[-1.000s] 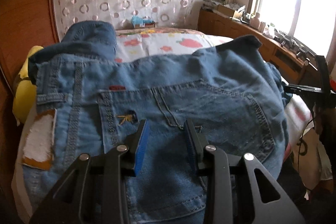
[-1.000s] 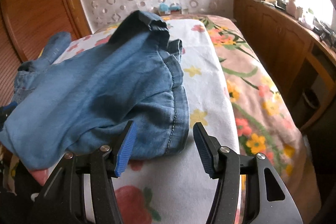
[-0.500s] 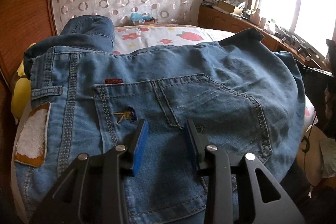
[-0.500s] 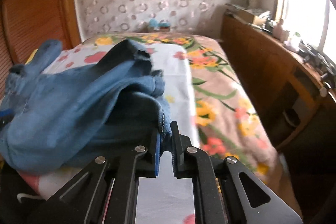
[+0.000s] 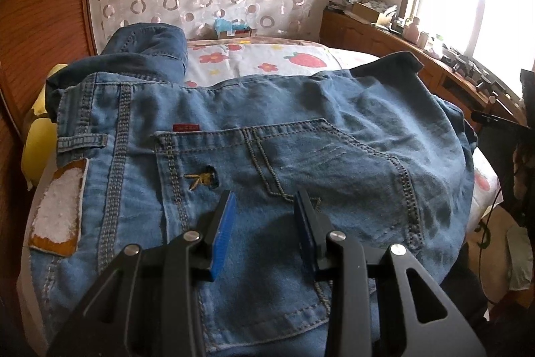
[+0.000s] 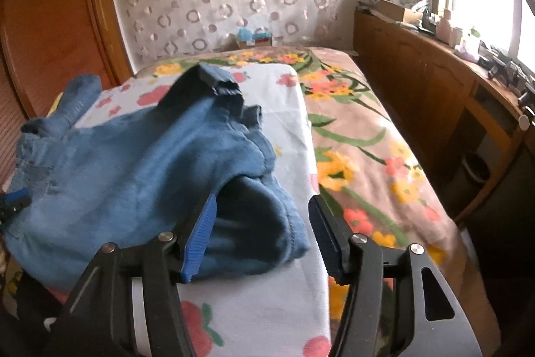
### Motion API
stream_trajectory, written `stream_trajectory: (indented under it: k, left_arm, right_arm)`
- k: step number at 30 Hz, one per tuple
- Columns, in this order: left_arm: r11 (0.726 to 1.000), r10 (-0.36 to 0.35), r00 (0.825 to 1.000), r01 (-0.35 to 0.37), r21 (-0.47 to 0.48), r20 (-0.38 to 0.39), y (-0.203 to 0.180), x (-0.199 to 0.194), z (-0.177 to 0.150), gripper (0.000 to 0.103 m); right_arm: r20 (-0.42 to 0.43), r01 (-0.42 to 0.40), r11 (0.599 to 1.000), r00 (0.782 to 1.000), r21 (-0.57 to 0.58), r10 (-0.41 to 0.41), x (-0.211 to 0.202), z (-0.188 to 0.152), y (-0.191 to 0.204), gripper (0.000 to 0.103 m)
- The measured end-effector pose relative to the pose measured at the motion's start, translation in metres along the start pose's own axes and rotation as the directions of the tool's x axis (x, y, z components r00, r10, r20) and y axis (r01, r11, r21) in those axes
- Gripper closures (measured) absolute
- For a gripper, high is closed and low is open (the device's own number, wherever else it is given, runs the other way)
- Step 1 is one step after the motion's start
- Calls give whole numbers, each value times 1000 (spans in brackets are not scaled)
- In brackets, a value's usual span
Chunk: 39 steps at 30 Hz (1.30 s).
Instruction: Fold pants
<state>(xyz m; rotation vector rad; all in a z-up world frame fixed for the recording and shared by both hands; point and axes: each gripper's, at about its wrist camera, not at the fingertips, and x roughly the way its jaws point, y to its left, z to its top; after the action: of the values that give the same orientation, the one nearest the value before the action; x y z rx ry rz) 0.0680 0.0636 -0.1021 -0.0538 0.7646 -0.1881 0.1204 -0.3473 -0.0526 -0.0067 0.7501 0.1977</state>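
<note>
Both claws gape — left claw (image 5: pixel 265 223), right claw (image 6: pixel 262 231) — over jeans (image 5: pixel 301 156)

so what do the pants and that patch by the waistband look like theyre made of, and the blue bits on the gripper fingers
Pants: blue denim, going by the faded weave and thick contrast stitching around the back pocket. Patch: seemingly a tan leather-like label with a white, fuzzy-looking face; exact material unclear. Gripper pads: blue, ribbed, probably rubber or soft plastic, set on matte black plastic-looking fingers.
</note>
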Motion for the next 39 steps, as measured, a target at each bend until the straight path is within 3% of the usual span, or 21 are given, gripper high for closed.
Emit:
stream_trajectory:
  k: [6,20,24,26,27,31,36,39]
  left_arm:
    - [1000,-18,999,17,18,29,-9,-16,6,68]
    - [999,-32,998,31,25,60,-17,-33,13,68]
    - [999,-26,998,24,31,62,-18,-34,14,68]
    - [999,-26,998,24,30,61,-19,-34,14,68]
    - [999,-26,998,24,29,61,-19,-34,14,68]
    - [999,-23,998,22,24,63,-19,-36,15,68]
    - [1000,-18,997,17,13,72,-15,-40,15,68]
    - [1000,-21,997,20,5,78,-13,-42,16,68]
  right_arm:
    - [2,-55,998,998,14,55,7,11,16,45]
    - [-76,-55,995,995,84,61,50,20,14,50]
    - [-90,-43,997,995,61,48,56,23,16,64]
    - [-98,-38,998,994,44,42,59,25,17,83]
    - [-100,-40,998,994,40,44,59,25,17,98]
    - [-32,-49,998,998,35,51,40,30,18,102]
    - [119,-22,999,993,31,18,-14,45,18,102]
    - [152,-21,999,988,41,15,-36,50,12,102]
